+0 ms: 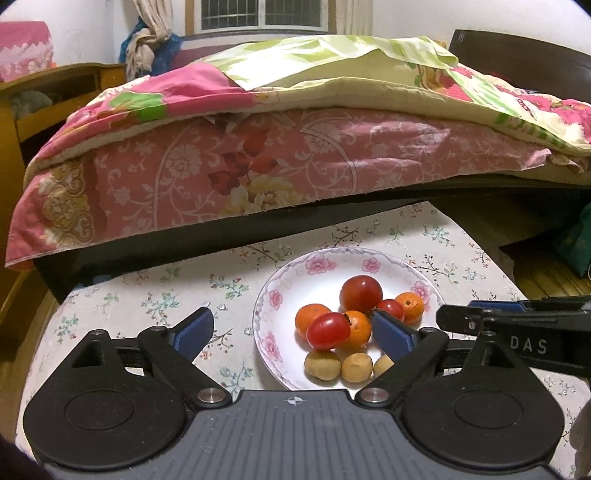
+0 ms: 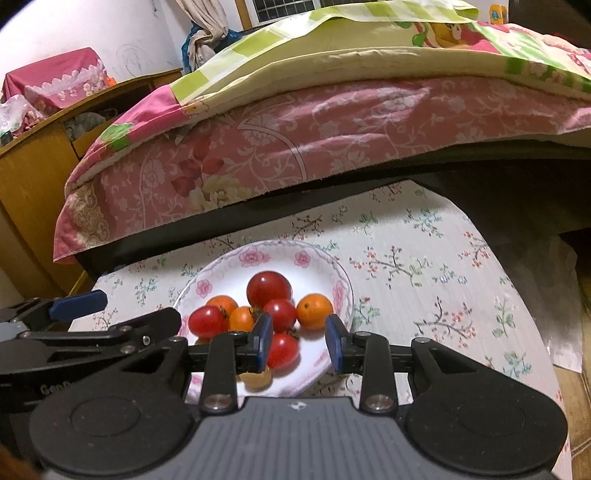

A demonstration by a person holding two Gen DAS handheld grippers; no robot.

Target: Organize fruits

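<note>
Premises are presenting as a home bedroom: a bed (image 1: 295, 147) is dominating the view under a floral quilt (image 1: 258, 85), a barred window (image 1: 264, 14) is sitting behind the bed, a wooden cabinet (image 2: 40, 155) is standing left of it

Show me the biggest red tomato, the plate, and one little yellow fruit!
biggest red tomato (image 1: 361, 294), left wrist view, its middle
plate (image 1: 266, 317), left wrist view, left rim
little yellow fruit (image 1: 322, 364), left wrist view, its middle

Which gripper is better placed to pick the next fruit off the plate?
Probably left. The left gripper is wide open, empty and straddles the front tomato on the plate. The right gripper is nearly closed, empty, at the plate's near edge.
</note>
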